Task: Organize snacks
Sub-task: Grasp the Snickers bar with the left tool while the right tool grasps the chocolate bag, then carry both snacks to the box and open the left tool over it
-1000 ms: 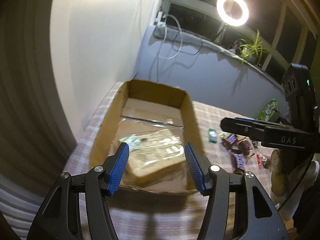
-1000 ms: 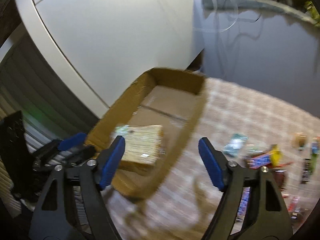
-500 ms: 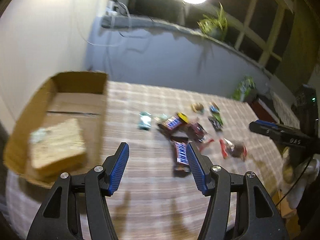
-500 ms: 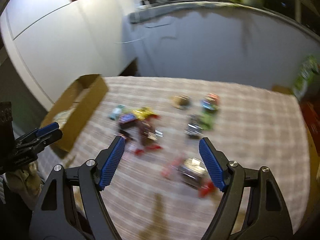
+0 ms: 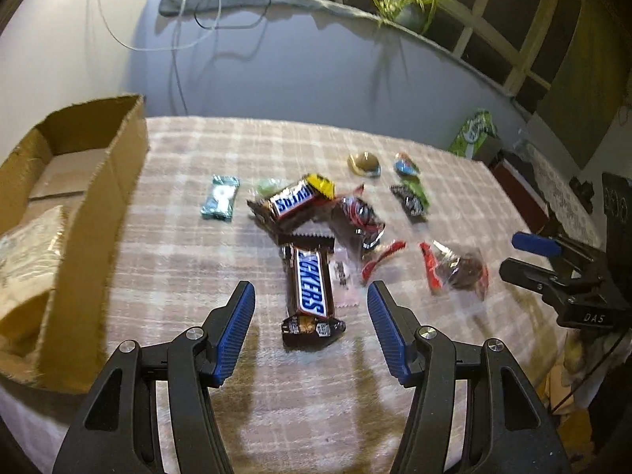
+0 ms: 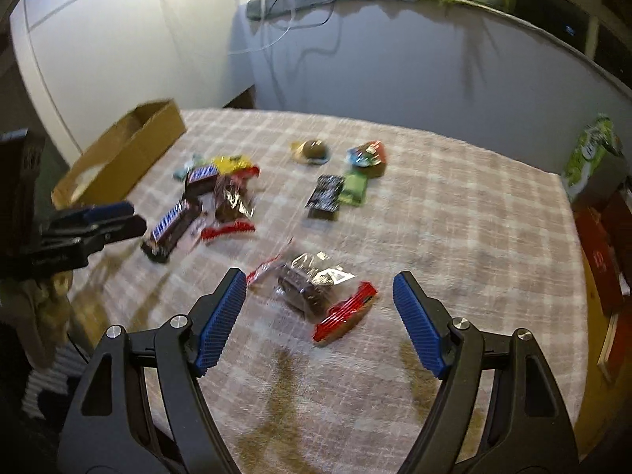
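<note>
Left wrist view: left gripper [image 5: 310, 312] hangs over checked tablecloth [image 5: 189, 276], jaws apart, nothing between pads. Snickers bar [image 5: 310, 288] lies lengthwise right in the gap, near end about level w/ fingertips, not touched. 2nd Snickers bar [image 5: 294, 200] just beyond it, angled, yellow end to the right. Dark red-edged wrapper [image 5: 359, 217] right of that, touching the pile. Teal packet [image 5: 220, 197] lies apart, left of pile. Cardboard box [image 5: 91, 197] at far left edge of table, open top, pale wrapped pack [image 5: 27, 245] inside. Far side: round brown snack [image 5: 363, 162], blue-red packet [image 5: 406, 164], green/black wrappers [image 5: 410, 197].

Right wrist view: right gripper [image 6: 318, 308] also w/ jaws wide apart, empty. Clear bag of dark sweets w/ red ends [image 6: 316, 292] sits on cloth between and just beyond the fingers [image 6: 219, 316], no contact seen. Left gripper shows at left edge, near the Snickers pile. Green carton [image 6: 592, 154] stands at far right corner. Some motion blur, small labels unreadable.
</note>
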### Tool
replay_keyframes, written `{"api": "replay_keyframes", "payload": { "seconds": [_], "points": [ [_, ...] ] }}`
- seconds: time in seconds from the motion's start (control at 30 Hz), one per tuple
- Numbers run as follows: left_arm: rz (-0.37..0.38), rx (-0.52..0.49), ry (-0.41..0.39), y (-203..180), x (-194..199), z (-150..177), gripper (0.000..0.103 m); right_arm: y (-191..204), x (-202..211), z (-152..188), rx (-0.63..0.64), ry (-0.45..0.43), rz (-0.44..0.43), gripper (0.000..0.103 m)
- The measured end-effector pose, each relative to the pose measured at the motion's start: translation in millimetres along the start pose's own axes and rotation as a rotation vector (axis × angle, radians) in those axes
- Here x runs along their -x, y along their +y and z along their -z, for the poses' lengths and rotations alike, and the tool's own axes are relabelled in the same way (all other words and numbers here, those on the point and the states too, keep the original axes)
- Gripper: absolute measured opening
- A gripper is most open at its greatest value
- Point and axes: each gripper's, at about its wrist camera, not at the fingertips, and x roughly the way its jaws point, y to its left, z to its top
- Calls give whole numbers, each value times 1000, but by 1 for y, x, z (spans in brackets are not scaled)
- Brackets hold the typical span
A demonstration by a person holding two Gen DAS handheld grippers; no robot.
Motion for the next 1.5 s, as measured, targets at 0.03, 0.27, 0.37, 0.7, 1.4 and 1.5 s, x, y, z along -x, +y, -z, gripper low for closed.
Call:
{"api": "replay_keyframes", "payload": {
  "seconds": [0.03, 0.27, 0.37, 0.7, 1.4, 1.5],
  "points": [
    [6, -4, 11, 0, -3, 0, 59, 2, -4, 1, 12, 12, -4, 78],
    [15, -19, 60, 3, -20, -2, 43, 13, -34, -4, 129, 105, 8, 60],
    [-14, -20, 67, 1, -26, -5, 43, 16, -43, -8, 178, 132, 16, 60],
    [-55, -45, 80, -2, -38, -7, 40, 21, -67, -11, 234, 204, 8, 46],
    [-65, -16, -56, 4, 19, -5, 27, 26, -21, -14, 47, 33, -109, 41],
    [-78, -7, -96, 11, 40, -8, 27, 43, -13, -28, 63, -9, -129, 41]
  ]
}}
